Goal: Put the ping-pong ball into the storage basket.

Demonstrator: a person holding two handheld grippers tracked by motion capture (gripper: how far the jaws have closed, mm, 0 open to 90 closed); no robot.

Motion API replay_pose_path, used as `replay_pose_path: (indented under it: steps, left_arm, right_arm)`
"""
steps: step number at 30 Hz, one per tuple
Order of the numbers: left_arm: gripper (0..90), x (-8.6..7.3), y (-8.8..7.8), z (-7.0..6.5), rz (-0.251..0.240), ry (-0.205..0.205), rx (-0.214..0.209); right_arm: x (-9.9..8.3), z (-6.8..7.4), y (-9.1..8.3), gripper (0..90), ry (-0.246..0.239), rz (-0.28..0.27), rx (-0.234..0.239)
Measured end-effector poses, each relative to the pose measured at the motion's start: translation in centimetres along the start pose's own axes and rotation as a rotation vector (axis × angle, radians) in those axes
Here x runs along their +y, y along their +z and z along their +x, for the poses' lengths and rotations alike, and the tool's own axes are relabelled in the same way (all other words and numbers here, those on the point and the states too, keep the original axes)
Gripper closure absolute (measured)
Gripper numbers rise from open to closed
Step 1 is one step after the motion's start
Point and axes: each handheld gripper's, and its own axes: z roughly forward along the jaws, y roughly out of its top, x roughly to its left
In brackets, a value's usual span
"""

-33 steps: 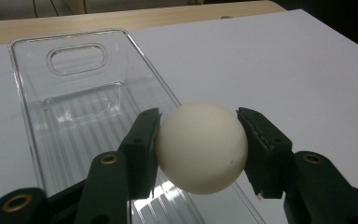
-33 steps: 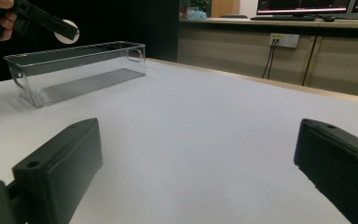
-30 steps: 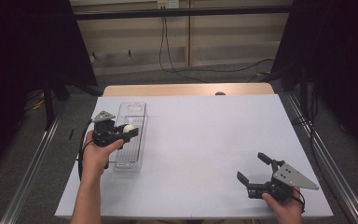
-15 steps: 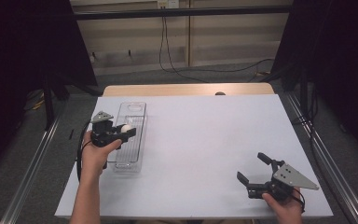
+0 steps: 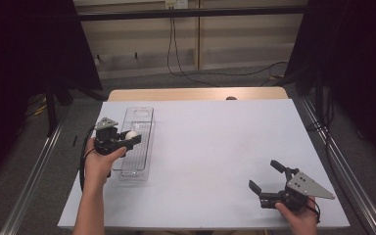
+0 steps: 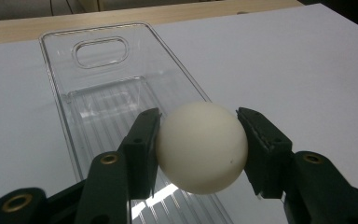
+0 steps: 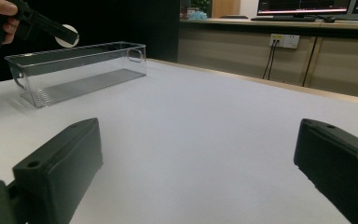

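Left gripper view: ball is pinched between the left claw jaws, pads on both sides, grip looks centred. It hangs above the bin, roughly over the ribbed floor, not touching it as far as I can tell.

High view agrees: ball sits over the middle of the bin, left claw coming in from the bin's left side.

Change vs a second ago: very little. The left claw has crept slightly toward the person along the bin; the ball was already over it. No sign of the jaws parting. So my read is that transport is basically done and this is the final positioning before release.

Next step, as a judgement: lower a bit, then let go. The ball is smooth and round, so dropped from height it will likely bounce or roll along the ribs; the bin walls should contain it.

Right claw is spread wide and empty, parked low at the near right of the bench, well apart from the bin. Same spot as before, so idle. Right gripper view shows bare bench between its jaws, bin far off to the left.
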Motion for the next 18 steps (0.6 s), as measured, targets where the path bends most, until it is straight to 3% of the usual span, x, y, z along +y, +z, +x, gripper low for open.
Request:
replay_pose_path:
  steps: [18]
  left_arm:
    - [51.0, -0.60, 0.51, 0.29, 0.008, -0.014, 0.024]
  right_arm:
    - [0.00, -0.01, 0.00, 0.6, 0.000, 0.001, 0.000]
